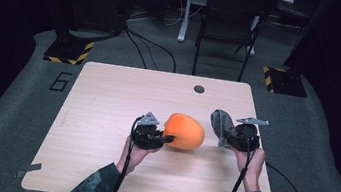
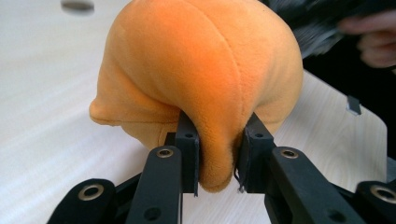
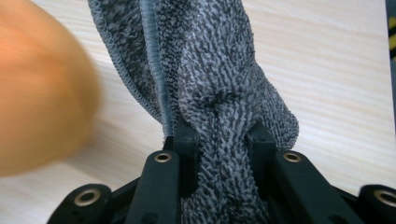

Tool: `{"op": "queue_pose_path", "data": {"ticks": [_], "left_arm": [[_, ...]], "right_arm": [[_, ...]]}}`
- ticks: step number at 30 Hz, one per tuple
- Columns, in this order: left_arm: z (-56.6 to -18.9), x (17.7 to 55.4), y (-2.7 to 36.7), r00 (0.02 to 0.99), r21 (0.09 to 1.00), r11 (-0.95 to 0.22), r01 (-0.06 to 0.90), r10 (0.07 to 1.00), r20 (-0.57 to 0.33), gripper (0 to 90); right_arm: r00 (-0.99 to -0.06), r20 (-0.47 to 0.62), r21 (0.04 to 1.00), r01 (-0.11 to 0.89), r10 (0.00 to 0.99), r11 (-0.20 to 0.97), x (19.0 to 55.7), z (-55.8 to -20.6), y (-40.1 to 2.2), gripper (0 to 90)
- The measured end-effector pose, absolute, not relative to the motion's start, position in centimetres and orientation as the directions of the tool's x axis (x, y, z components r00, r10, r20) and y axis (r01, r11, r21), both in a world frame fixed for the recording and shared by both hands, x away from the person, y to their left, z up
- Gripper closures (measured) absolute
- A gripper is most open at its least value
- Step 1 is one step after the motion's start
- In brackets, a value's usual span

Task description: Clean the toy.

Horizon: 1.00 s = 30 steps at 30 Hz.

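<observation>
An orange plush toy (image 1: 184,131) (image 2: 201,70) hangs near the middle of the wooden table (image 1: 107,97), a fold of its fabric pinched by my left gripper (image 1: 168,138) (image 2: 218,156), which is shut on it. To its right a grey terry cloth (image 1: 221,126) (image 3: 219,88) is bunched between the jaws of my right gripper (image 1: 229,138) (image 3: 223,154), shut on it and held a little above the table. In the right gripper view the orange plush toy (image 3: 39,88) appears blurred at the left.
A round cable hole (image 1: 199,89) sits near the table's far edge. A black folding chair (image 1: 232,19) stands beyond the table. Cables trail from both grippers toward the front edge.
</observation>
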<state>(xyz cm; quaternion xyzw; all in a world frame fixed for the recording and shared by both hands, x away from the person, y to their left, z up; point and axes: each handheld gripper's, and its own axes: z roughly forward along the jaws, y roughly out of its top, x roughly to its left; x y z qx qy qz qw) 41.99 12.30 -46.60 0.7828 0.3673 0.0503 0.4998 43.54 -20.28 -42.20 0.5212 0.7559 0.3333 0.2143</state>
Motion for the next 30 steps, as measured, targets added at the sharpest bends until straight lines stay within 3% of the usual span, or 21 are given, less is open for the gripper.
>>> {"op": "queue_pose_path", "data": {"ticks": [4, 8, 15, 23, 26, 30], "left_arm": [[-48.1, 42.5, 11.9, 0.701, 0.795, -0.215, 0.567, 0.633, -0.329, 72.1], [-47.9, 42.2, 11.7, 0.71, 0.806, -0.237, 0.543, 0.643, -0.289, 71.5], [-48.4, 42.1, 11.6, 0.718, 0.81, -0.253, 0.529, 0.642, -0.269, 71.0], [-48.7, 42.0, 11.5, 0.729, 0.817, -0.256, 0.517, 0.632, -0.263, 70.9], [-48.8, 42.1, 11.6, 0.732, 0.817, -0.254, 0.518, 0.625, -0.27, 70.8], [-48.8, 42.0, 11.4, 0.735, 0.819, -0.258, 0.513, 0.625, -0.264, 70.5]], "right_arm": [[-0.452, 0.037, 0.766, 0.586, 0.891, 0.265, 42.2, -39.9, -17.8, 71.6], [-0.557, -0.011, 0.782, 0.513, 0.831, 0.354, 40.2, -37.9, -13.2, 71.6], [-0.604, -0.043, 0.732, 0.523, 0.796, 0.437, 40.7, -41.6, -8.1, 71.2], [-0.589, -0.065, 0.71, 0.54, 0.806, 0.452, 41.5, -42.2, -9.7, 71.3], [-0.539, -0.098, 0.689, 0.57, 0.836, 0.448, 41.9, -42.7, -11.0, 71.3], [-0.504, -0.04, 0.668, 0.629, 0.863, 0.399, 43.1, -44.2, -13.2, 71.3]]}}
